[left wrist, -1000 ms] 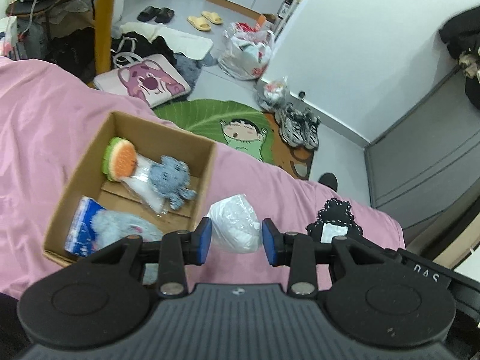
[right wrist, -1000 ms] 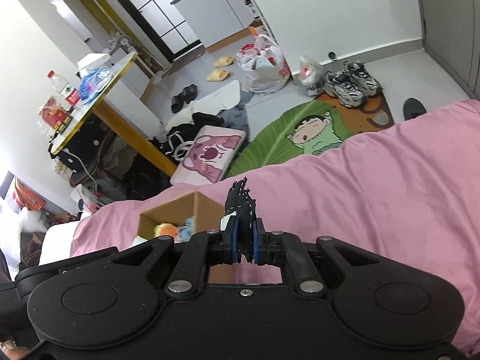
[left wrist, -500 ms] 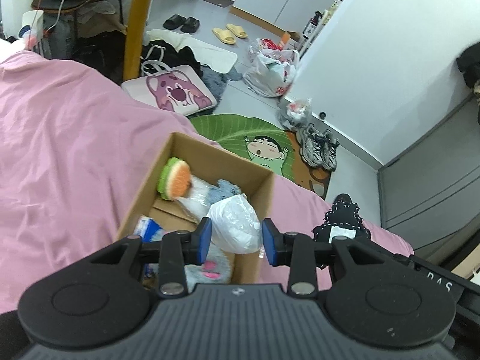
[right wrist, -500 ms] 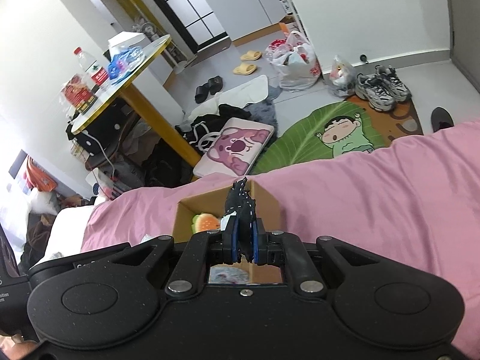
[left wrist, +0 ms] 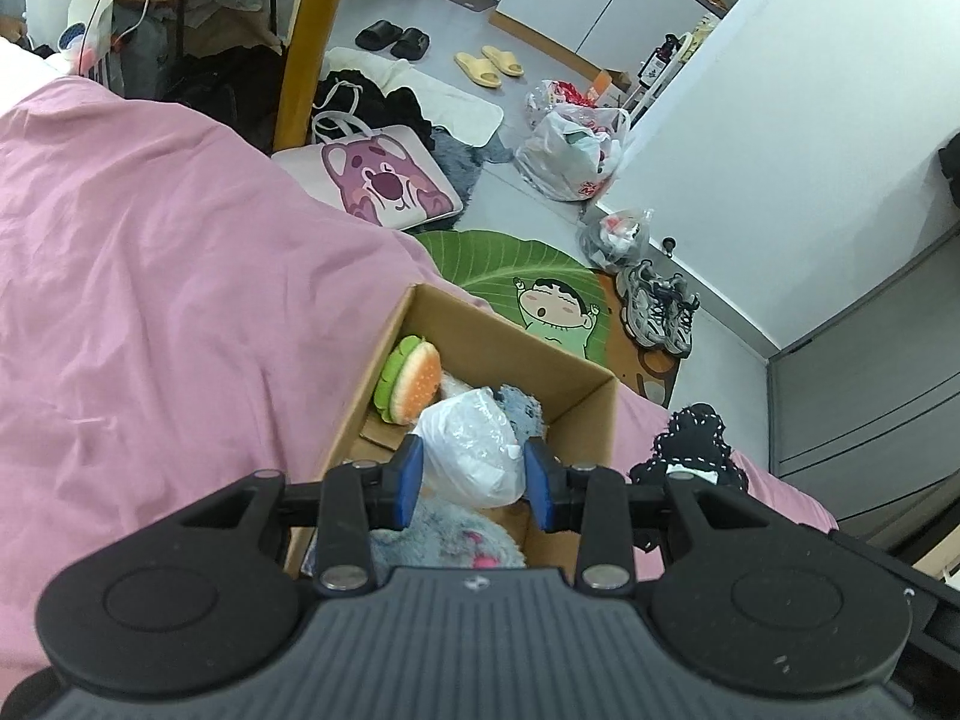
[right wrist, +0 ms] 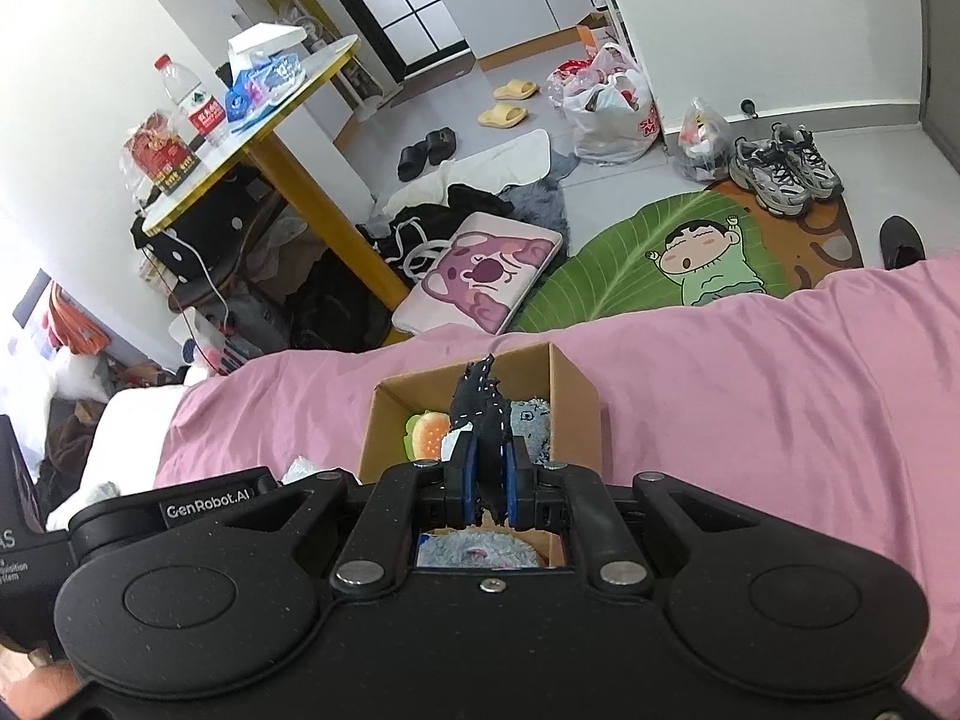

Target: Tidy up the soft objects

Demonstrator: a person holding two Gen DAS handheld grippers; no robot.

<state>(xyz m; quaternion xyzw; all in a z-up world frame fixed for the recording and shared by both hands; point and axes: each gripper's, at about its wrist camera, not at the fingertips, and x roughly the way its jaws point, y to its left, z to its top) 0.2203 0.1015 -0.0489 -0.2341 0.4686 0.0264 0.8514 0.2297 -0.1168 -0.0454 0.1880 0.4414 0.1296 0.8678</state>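
Pink bedding (left wrist: 150, 312) fills the bedroom scene as I work both grippers over an open brown cardboard box (left wrist: 591, 414) resting on the bed. My left gripper (left wrist: 471, 483) has its blue-padded fingers (left wrist: 408, 480) spread around a crinkled white plastic-wrapped soft bundle (left wrist: 471, 450), each pad pressed to a side of it, so I read it as held. The bundle hangs just above the box's near half, over a fluffy grey-blue plush with pink markings (left wrist: 444, 537) already lying inside.

My right gripper (right wrist: 486, 474) is clenched tight on a small black knitted soft toy with white stitching (right wrist: 477, 402), which stands up between the narrow pads and sits over the same box in the right wrist view. From the left wrist camera the same black toy (left wrist: 690, 444) shows just past the box's right wall, beside the other gripper's body.

Deeper in the box lie a round plush hamburger with a green layer (left wrist: 408, 381) and a pale blue knitted soft item (left wrist: 519, 408). Beyond the bed, a green leaf-shaped cartoon rug (left wrist: 510, 276) and a pink bear-print bag (left wrist: 375, 183) lie on the grey floor.

I judge the step in hand to be the drop-off: both items are carried to the box, neither yet let go. Next, I would lower the left bundle into the gap above the grey plush and open the fingers, then bring the black toy squarely over the opening before releasing.
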